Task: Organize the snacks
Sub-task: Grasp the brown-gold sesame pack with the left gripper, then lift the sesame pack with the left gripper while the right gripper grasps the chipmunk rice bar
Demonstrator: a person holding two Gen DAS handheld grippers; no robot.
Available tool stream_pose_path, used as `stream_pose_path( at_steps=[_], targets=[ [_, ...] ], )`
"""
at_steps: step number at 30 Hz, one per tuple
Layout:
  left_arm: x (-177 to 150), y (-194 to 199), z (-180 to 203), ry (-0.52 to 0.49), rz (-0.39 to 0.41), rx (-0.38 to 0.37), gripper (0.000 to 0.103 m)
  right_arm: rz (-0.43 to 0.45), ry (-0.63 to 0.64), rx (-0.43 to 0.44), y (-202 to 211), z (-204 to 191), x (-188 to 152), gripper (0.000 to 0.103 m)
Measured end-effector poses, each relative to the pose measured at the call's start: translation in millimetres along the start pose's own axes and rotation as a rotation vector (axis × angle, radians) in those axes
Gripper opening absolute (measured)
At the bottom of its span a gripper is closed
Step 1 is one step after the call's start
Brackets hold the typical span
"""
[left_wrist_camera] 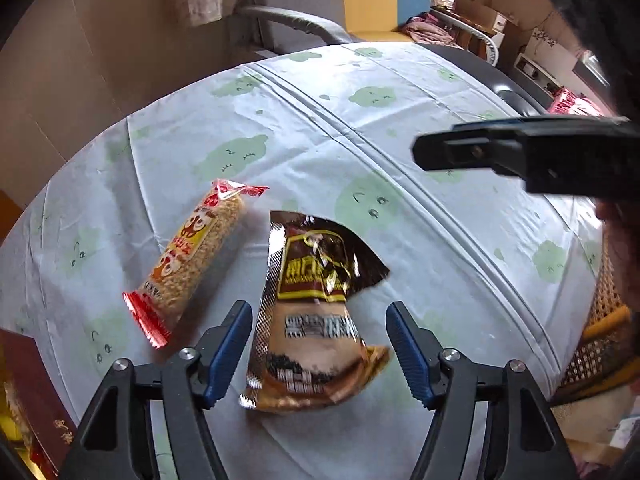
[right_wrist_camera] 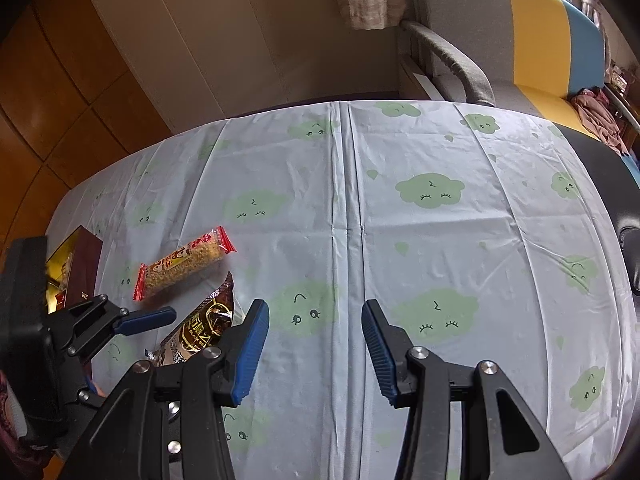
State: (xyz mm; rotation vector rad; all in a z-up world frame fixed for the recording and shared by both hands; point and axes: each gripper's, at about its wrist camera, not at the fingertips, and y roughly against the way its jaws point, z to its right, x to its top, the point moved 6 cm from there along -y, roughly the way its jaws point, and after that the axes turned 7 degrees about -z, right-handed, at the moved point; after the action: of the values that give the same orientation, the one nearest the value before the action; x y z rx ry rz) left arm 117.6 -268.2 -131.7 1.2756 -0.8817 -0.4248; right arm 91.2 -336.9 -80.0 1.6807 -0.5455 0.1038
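A brown and gold snack packet lies on the tablecloth between the open fingers of my left gripper, which hovers just over it without gripping. A long grain bar in a clear wrapper with red ends lies to its left. In the right wrist view the same bar and packet lie at the left, with the left gripper's blue finger beside them. My right gripper is open and empty over bare cloth, to the right of the snacks.
The table is covered by a pale blue cloth with green clouds. A dark red box holding yellow items sits at the table's left edge; it also shows in the right wrist view. A grey, yellow and blue sofa stands behind. A woven basket is at the right.
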Motion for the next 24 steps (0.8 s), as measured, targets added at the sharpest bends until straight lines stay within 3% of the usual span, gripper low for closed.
stream_pose_path(
  at_steps=[3,6,9,19,24],
  targets=[
    [3,-10,-9,0.05,-0.038,0.006,0.067,0.0,0.003,-0.003,0,0,0,0.049],
    [0,-15,-12,0.077,-0.027,0.004,0.046,-0.001,0.005,-0.006,-1,0,0,0.049],
    [-12,-2,-6,0.069,0.024,0.005,0.035,-0.004,0.017,-0.013,-2,-2,0,0.049],
    [-101,29,1,0.141,0.137,0.058,0.037,-0.041,0.122,0.004,-16,-25,-9,0.049],
    [-124,28,-10,0.242,0.164,-0.006,0.041,-0.078,0.199,0.078,-27,-51,-18,0.049]
  ],
)
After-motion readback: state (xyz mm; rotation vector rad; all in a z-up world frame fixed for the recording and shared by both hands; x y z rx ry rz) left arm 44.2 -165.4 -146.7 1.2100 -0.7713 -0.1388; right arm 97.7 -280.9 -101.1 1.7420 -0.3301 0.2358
